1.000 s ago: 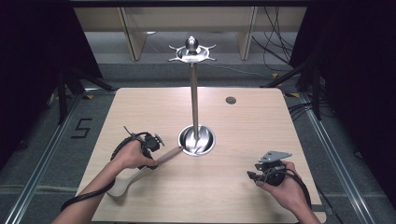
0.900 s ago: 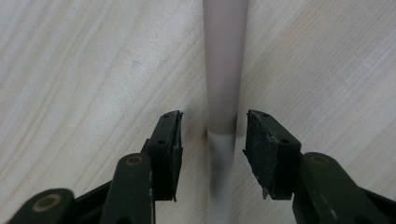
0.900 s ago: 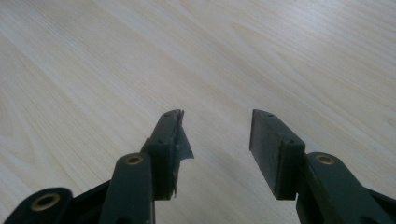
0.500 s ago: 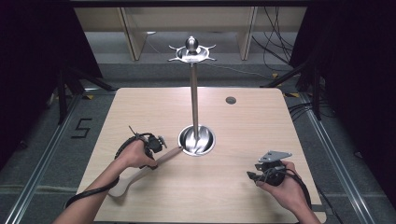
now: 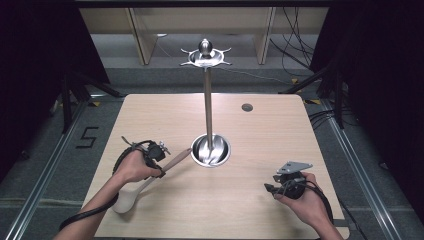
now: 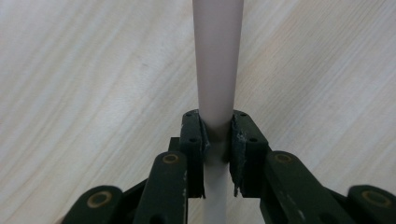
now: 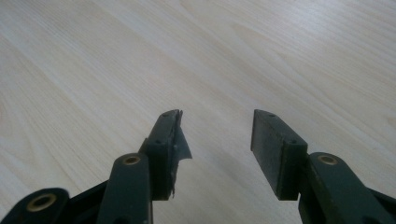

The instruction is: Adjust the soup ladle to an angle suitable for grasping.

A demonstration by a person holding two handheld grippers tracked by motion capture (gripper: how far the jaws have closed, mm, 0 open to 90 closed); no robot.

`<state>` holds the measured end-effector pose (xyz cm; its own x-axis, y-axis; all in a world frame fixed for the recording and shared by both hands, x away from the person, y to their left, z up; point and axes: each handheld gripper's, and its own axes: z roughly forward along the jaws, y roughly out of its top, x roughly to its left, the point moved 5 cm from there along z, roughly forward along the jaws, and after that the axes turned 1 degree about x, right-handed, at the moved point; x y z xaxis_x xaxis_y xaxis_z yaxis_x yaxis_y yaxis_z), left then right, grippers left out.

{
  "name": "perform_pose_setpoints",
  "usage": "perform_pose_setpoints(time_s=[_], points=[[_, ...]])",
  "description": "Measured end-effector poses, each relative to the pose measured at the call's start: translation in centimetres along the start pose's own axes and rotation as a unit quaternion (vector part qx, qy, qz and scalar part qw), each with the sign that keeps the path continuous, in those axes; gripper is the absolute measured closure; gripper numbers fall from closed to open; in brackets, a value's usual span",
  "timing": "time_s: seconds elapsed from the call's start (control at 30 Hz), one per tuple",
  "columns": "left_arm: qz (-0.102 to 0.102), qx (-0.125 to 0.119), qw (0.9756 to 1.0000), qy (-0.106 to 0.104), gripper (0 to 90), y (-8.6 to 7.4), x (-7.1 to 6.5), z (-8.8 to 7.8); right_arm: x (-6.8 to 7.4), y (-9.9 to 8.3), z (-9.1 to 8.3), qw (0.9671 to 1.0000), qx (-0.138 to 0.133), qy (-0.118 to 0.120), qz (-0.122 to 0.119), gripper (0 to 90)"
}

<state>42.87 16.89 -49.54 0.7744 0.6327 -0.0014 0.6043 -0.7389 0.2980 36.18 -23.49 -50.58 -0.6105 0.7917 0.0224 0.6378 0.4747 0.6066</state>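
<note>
The high view looks forward and down from above the person's side of the table [image 5: 280, 135], far enough to take in all four edges and the floor beyond. The left gripper view rides on the left tongs [image 6: 217, 154], pointing close along a spoon handle [image 6: 217, 60] over the tabletop. The right gripper view sits low on the right tongs [image 7: 217, 135], facing bare wood. All three share the tabletop.
</note>
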Motion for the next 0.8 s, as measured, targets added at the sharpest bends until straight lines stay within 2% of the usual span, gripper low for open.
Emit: perform_pose_setpoints(time_s=[0.03, 0.07, 0.1, 0.13, 0.17, 0.2, 0.23, 0.3, 0.33, 0.37, 0.4, 0.43, 0.53, 0.57, 0.6, 0.67, 0.7, 0.73, 0.77, 0.8], points=[[0.000, -0.008, 1.0000, 0.001, 76.0, -0.1, 0.1, -0.3, 0.0, 0.0, 0.0, 1.0000, -0.005, -0.001, 0.004, 53.1], [-0.005, -0.028, 0.9996, 0.007, 76.0, -0.6, 0.1, -1.3, 0.0, 0.1, 0.0, 1.0000, -0.006, -0.002, 0.005, 53.1], [-0.005, -0.028, 0.9996, 0.007, 76.0, -0.6, 0.1, -1.3, 0.0, 0.1, 0.0, 1.0000, -0.006, -0.002, 0.005, 53.1], [-0.007, -0.045, 0.9989, 0.010, 76.0, -0.8, 0.1, -1.7, 0.0, 0.1, 0.1, 1.0000, -0.007, -0.002, 0.005, 53.1], [-0.018, -0.067, 0.9974, 0.018, 76.0, -1.0, 0.0, -2.3, 0.0, 0.1, 0.0, 1.0000, -0.007, -0.002, 0.005, 53.1], [-0.012, -0.076, 0.9968, 0.021, 76.0, -1.4, 0.1, -3.2, 0.0, 0.1, 0.0, 1.0000, -0.004, -0.002, 0.003, 53.0], [-0.012, -0.076, 0.9968, 0.021, 76.0, -1.4, 0.1, -3.2, 0.0, 0.1, -0.1, 1.0000, -0.005, -0.003, 0.003, 53.0], [-0.027, -0.097, 0.9946, 0.024, 76.0, -1.9, -0.1, -4.1, 0.0, 0.1, -0.1, 1.0000, -0.005, -0.003, 0.003, 53.0], [-0.027, -0.106, 0.9936, 0.025, 76.0, -2.3, -0.1, -4.7, -0.2, 0.2, 0.0, 0.9999, -0.010, -0.006, -0.011, 52.9], [-0.027, -0.114, 0.9927, 0.027, 76.0, -2.5, -0.1, -5.0, -0.2, 0.2, 0.0, 0.9998, -0.013, -0.007, -0.010, 52.8], [-0.030, -0.131, 0.9905, 0.030, 76.0, -2.7, -0.1, -5.4, -0.2, 0.2, 0.0, 0.9999, -0.010, -0.007, -0.009, 52.8], [-0.035, -0.138, 0.9894, 0.031, 76.0, -3.0, -0.1, -5.9, -0.2, 0.2, 0.0, 0.9999, -0.011, -0.007, -0.008, 52.6], [-0.033, -0.154, 0.9870, 0.032, 76.0, -4.0, -0.3, -7.1, -0.1, 0.2, 0.0, 0.9999, -0.012, -0.008, -0.004, 52.4], [-0.056, -0.197, 0.9780, 0.039, 76.0, -4.5, -0.6, -7.5, -0.1, 0.2, 0.0, 0.9999, -0.012, -0.008, -0.004, 52.4], [-0.056, -0.197, 0.9780, 0.039, 76.0, -4.5, -0.6, -7.5, -0.1, 0.2, 0.0, 0.9999, -0.012, -0.008, -0.004, 52.4], [-0.051, -0.208, 0.9757, 0.045, 76.0, -5.2, -0.6, -8.0, -0.1, 0.2, 0.0, 0.9999, -0.012, -0.008, -0.003, 52.4], [-0.037, -0.216, 0.9743, 0.051, 76.0, -5.8, -0.6, -8.4, -0.1, 0.2, 0.0, 0.9999, -0.012, -0.008, -0.002, 52.3], [-0.037, -0.216, 0.9743, 0.051, 76.0, -5.8, -0.6, -8.4, -0.1, 0.2, 0.0, 0.9999, -0.012, -0.008, -0.002, 52.3], [-0.040, -0.234, 0.9697, 0.057, 76.0, -6.4, -0.8, -8.6, -0.1, 0.2, 0.0, 0.9999, -0.012, -0.008, -0.002, 52.3], [-0.040, -0.234, 0.9697, 0.057, 76.1, -6.4, -0.8, -8.6, -0.1, 0.2, 0.0, 0.9999, -0.012, -0.008, -0.002, 52.3]])
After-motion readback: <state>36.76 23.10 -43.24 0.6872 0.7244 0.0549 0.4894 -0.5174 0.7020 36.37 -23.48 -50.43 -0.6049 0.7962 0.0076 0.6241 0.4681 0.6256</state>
